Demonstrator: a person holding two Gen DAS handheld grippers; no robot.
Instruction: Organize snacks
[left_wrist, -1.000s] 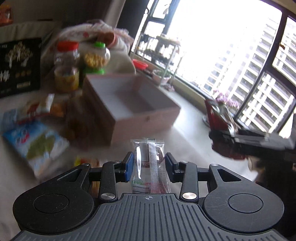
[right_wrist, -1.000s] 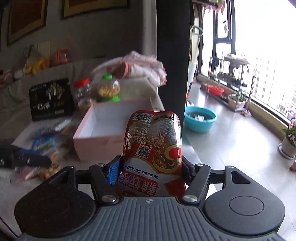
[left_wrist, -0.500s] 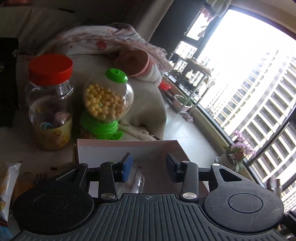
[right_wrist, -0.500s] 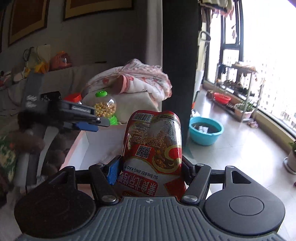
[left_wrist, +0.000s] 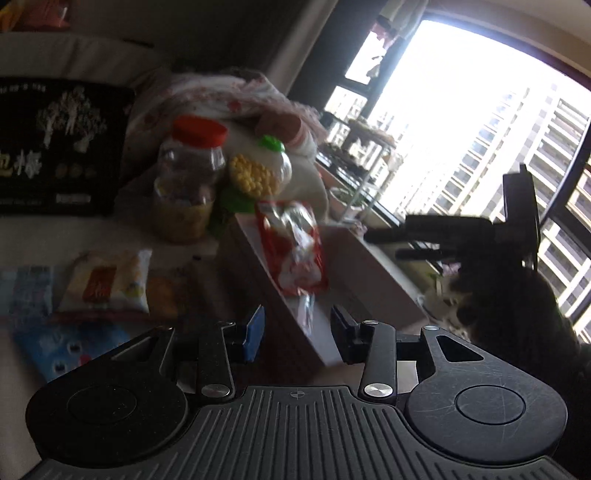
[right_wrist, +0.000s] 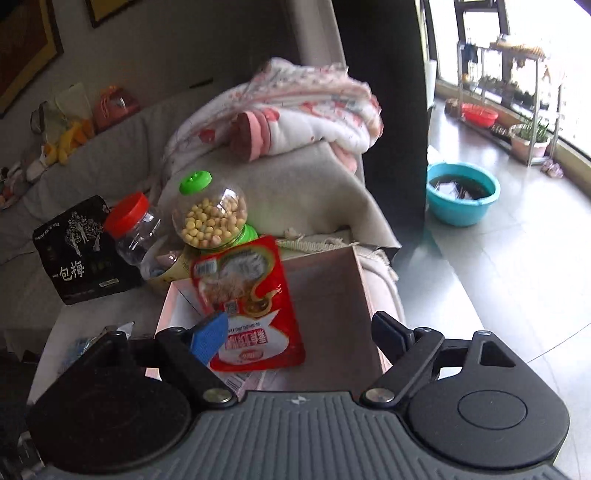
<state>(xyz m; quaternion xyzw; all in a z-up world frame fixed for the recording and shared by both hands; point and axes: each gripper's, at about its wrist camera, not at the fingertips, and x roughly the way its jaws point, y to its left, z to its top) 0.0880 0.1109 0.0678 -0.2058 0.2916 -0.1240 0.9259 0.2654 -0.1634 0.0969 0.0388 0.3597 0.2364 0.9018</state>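
A red snack pouch leans inside the pink open box, against its left wall; it also shows in the left wrist view. A clear wrapped snack lies in the box below it. My right gripper is open and empty just above the box's near edge. My left gripper is open and empty at the box's near left corner. The right gripper shows in the left wrist view over the box's right side.
A red-lidded jar and a green candy dispenser stand behind the box. A black packet stands left. Several snack packets lie left of the box. A folded blanket lies behind. A blue basin sits on the floor.
My right gripper moved over the box, opened and let the red pouch go into it. My left gripper, which released the clear snack earlier, drew back and left.
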